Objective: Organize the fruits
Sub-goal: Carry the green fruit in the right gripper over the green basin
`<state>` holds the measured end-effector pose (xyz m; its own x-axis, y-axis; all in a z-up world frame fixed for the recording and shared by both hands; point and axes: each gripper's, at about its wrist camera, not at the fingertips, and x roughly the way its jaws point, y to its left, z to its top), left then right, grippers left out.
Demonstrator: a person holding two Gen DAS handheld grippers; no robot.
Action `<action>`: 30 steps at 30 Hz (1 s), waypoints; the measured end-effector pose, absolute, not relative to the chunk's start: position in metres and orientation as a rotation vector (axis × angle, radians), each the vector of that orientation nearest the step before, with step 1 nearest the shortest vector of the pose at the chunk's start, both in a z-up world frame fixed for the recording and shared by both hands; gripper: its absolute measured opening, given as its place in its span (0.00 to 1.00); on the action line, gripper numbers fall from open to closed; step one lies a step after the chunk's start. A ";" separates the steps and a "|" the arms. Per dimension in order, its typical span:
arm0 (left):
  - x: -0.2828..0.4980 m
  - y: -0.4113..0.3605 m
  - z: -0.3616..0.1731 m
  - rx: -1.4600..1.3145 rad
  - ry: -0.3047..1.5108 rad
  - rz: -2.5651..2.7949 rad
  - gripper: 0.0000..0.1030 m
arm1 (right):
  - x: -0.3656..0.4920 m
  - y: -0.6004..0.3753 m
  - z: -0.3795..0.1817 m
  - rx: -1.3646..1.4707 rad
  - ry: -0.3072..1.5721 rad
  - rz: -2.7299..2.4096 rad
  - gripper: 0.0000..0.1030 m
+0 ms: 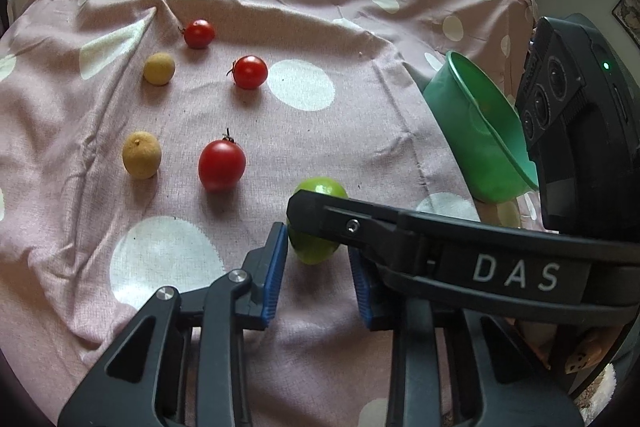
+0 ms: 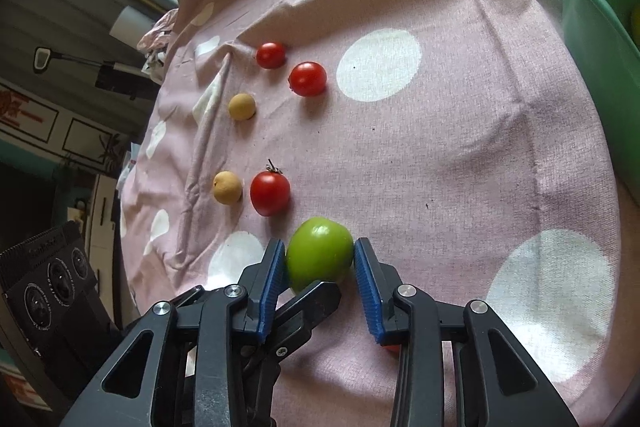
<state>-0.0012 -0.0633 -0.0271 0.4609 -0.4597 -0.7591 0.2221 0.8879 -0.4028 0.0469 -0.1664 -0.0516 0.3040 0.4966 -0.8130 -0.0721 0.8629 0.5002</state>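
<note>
A green fruit (image 2: 320, 253) lies on the pink dotted cloth (image 2: 440, 155). My right gripper (image 2: 320, 259) has its blue pads on both sides of it and appears shut on it. In the left wrist view the same green fruit (image 1: 320, 191) sits just ahead of my left gripper (image 1: 318, 259), which is open around it, and a right gripper finger (image 1: 360, 223) crosses over it. Three red tomatoes (image 1: 221, 165) (image 1: 250, 71) (image 1: 199, 33) and two tan round fruits (image 1: 141, 155) (image 1: 159, 68) lie on the cloth to the left.
A green plastic bowl (image 1: 480, 131) stands at the right on the cloth, also at the right edge of the right wrist view (image 2: 600, 39). The cloth is wrinkled, with a raised fold at the far left. A window is behind the table.
</note>
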 end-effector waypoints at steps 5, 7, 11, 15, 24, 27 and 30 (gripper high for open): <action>-0.009 -0.074 0.002 -0.218 0.918 -0.423 0.29 | 0.039 -0.174 -0.026 0.414 1.126 0.409 0.38; -0.013 -0.083 0.017 -0.186 0.872 -0.428 0.29 | 0.035 -0.181 -0.012 0.416 1.079 0.412 0.38; -0.017 -0.106 0.042 -0.130 0.796 -0.450 0.29 | 0.026 -0.199 0.016 0.428 0.977 0.404 0.38; -0.016 -0.128 0.058 -0.115 0.752 -0.496 0.29 | 0.017 -0.220 0.037 0.437 0.892 0.366 0.38; -0.013 -0.183 0.078 -0.067 0.703 -0.591 0.29 | 0.006 -0.277 0.059 0.502 0.780 0.283 0.38; -0.012 -0.203 0.080 -0.051 0.698 -0.624 0.29 | 0.002 -0.295 0.062 0.526 0.756 0.250 0.38; -0.009 -0.220 0.081 -0.041 0.698 -0.657 0.29 | -0.001 -0.313 0.063 0.547 0.738 0.217 0.38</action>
<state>-0.0090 -0.2198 0.0807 0.5742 -0.5742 -0.5836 0.5478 0.7992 -0.2473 -0.0011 -0.3127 0.0631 0.7257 0.3738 -0.5777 0.0008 0.8391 0.5440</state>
